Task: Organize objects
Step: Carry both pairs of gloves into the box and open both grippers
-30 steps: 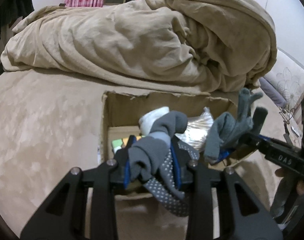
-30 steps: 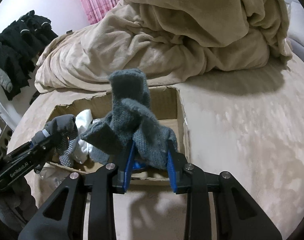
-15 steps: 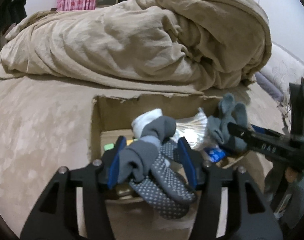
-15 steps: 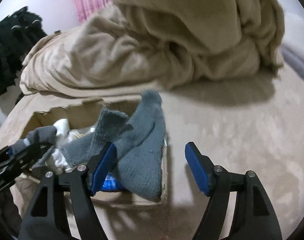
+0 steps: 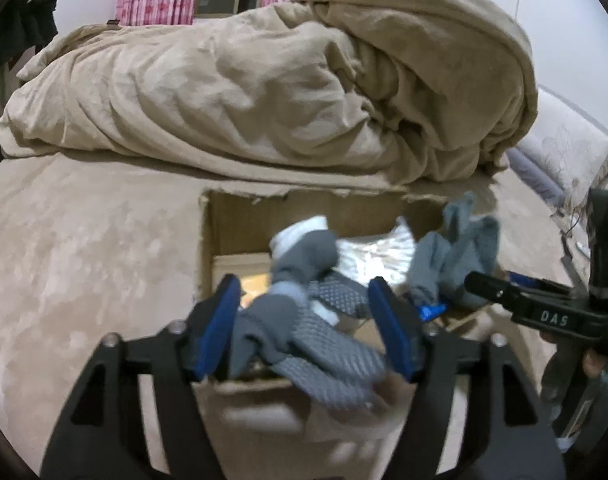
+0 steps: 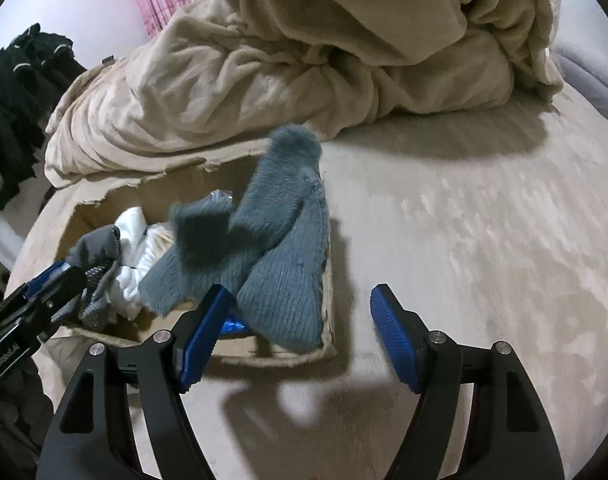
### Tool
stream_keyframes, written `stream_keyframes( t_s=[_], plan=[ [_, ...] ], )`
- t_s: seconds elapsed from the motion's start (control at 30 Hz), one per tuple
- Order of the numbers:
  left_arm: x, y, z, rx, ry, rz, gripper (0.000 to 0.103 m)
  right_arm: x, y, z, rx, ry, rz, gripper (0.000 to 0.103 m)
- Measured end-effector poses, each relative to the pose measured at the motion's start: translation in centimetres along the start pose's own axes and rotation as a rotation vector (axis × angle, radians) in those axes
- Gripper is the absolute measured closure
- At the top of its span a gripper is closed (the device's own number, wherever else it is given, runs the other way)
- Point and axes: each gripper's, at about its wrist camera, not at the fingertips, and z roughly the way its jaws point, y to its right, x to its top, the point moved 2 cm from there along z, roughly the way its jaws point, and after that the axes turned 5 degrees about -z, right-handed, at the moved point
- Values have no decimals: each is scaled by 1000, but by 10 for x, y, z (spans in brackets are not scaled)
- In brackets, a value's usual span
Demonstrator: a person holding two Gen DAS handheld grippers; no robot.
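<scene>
An open cardboard box [image 5: 244,220] [image 6: 327,344] sits on the beige bed. My left gripper [image 5: 307,328] is open over the box's near edge; a grey sock with grip dots [image 5: 323,340] lies loose between its jaws, draped over the box rim. My right gripper [image 6: 300,336] is open at the box's right side; a blue-grey knit sock [image 6: 280,240] hangs over the box's right wall, against the left pad. That sock also shows in the left wrist view [image 5: 455,264].
A white sock [image 6: 134,240] and a crinkly clear packet [image 5: 375,256] lie in the box. A heaped beige duvet [image 5: 284,92] lies behind it. Dark clothes [image 6: 8,92] hang at far left. Pillows [image 5: 563,160] lie at right.
Both grippers have opened. The dotted grey sock and the blue-grey knit sock were let go and have dropped onto the box.
</scene>
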Motion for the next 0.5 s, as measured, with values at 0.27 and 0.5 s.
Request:
stream_keyframes(
  t_s=[0.27,0.5],
  plan=[
    [5,-5,-46,-8,57,-32,24,5,-20,-54,-32,161,-96,19],
    [-17,-8,-79,-3,47,17,23,0,-33,-87,77,208,-100,14]
  ],
)
